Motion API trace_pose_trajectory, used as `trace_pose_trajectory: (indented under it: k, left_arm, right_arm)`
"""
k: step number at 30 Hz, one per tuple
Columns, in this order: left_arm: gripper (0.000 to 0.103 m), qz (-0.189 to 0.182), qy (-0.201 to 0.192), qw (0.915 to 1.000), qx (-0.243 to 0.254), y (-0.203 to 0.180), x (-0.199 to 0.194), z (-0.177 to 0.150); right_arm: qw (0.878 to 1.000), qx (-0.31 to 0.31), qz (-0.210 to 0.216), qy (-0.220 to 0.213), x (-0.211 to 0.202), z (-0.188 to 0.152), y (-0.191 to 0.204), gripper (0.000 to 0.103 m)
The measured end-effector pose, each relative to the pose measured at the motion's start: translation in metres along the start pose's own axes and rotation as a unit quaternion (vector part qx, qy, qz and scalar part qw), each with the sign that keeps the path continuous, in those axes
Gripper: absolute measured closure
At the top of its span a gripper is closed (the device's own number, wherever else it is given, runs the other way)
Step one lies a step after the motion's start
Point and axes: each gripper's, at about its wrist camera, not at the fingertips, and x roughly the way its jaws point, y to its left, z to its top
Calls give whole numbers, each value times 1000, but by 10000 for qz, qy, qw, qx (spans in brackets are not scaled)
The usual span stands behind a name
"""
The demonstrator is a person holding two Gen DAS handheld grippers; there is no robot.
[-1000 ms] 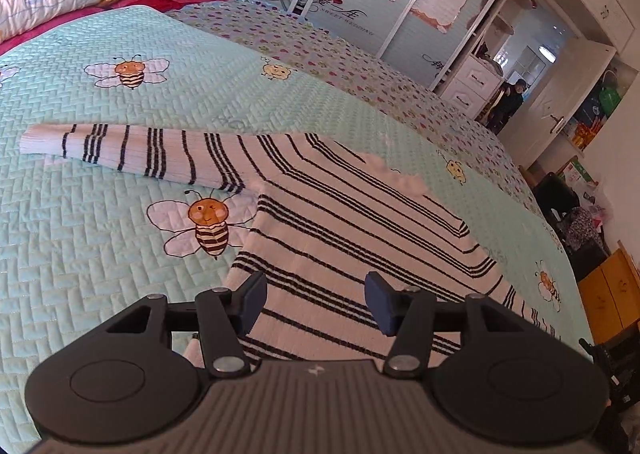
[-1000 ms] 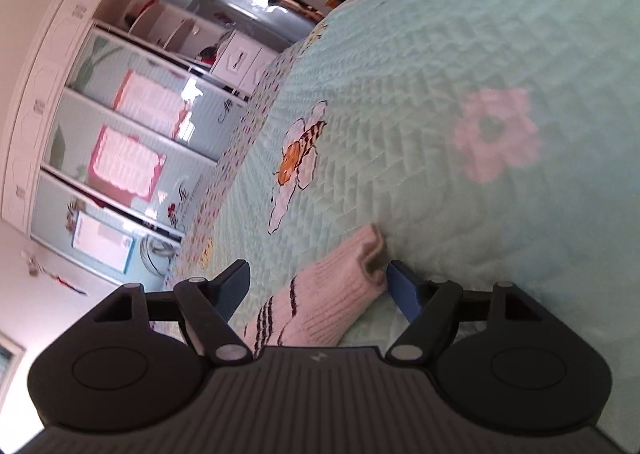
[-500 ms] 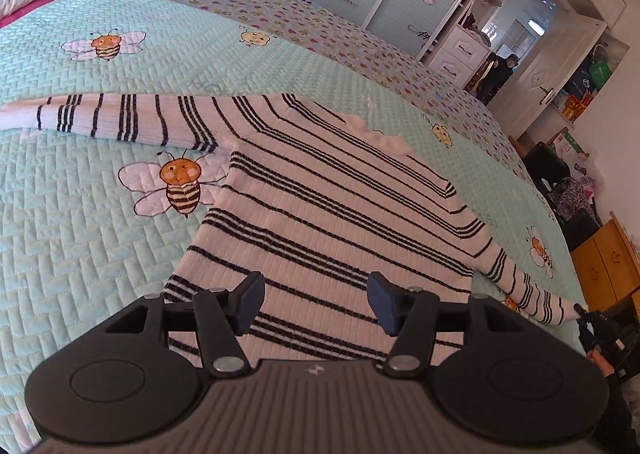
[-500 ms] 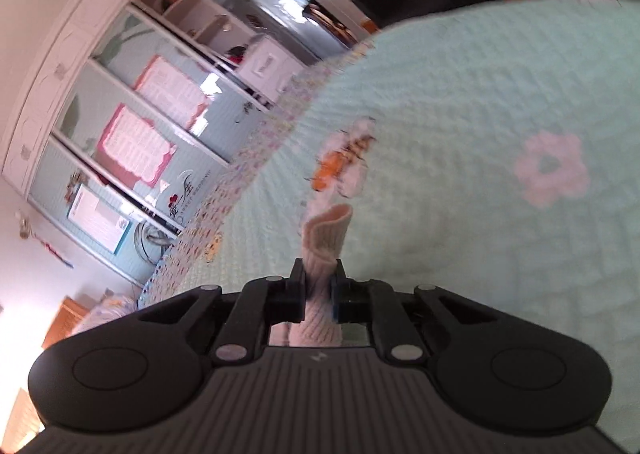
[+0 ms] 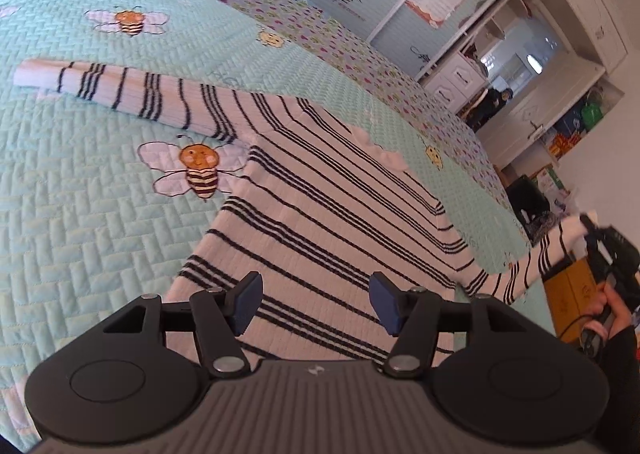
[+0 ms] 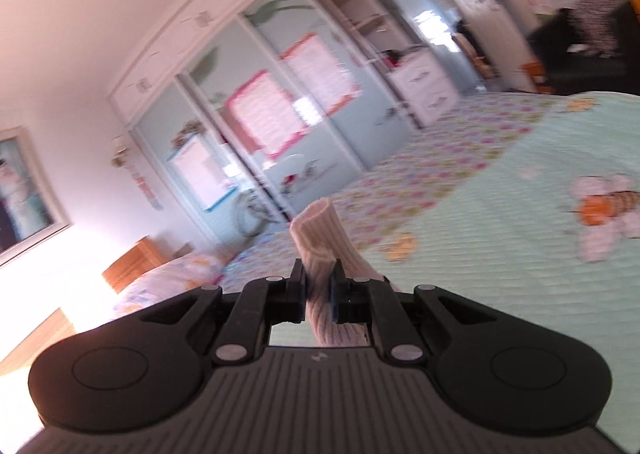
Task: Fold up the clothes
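Mint bee-print bed quilt (image 5: pixel 80 234) carries a striped sweater (image 5: pixel 320 222) spread flat across its middle. My left gripper (image 5: pixel 314 304) hovers over the hem, jaws opening, nothing between them. My right gripper (image 6: pixel 318 294) clamps the sleeve cuff (image 6: pixel 318 234), lifted off the bed's edge.

My own housing hides the sweater (image 5: pixel 328 214) hem; my right view blurs the wardrobe (image 6: pixel 280 114) and bed (image 6: pixel 520 214).
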Motion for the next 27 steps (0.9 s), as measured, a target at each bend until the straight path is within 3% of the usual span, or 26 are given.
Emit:
trace_pose_trajectory:
  k: [5,11,15,18,20,27]
  left_arm:
    - [40,-39,-173,9988,-454,41,-24,0]
    - [39,84,-339,9941,-1030,95,-55,-1]
    - [38,159,-402,9906,-1298,123,-66,0]
    - [38,198,-385,9890,-1414,139,-69,0]
    - [38,166,-353,9886,-1457,144,-68,-2]
    - [38,82,-184,9889,-1472,142,-57,-8]
  right_arm:
    - [9935,-615,842,467,56,-44,122,92]
    - [9683,-1111,1671,1487,110,-147,237,92]
    - [9466,-1294,1879,2279,108,-225,263,92]
    - [9400,-1264,1717,2663,108,-262,258,92]
    - [9416,-1154,1537,2766,108,-276,251,92]
    - [9514,-1021,1381,2554,118,-267,247,92]
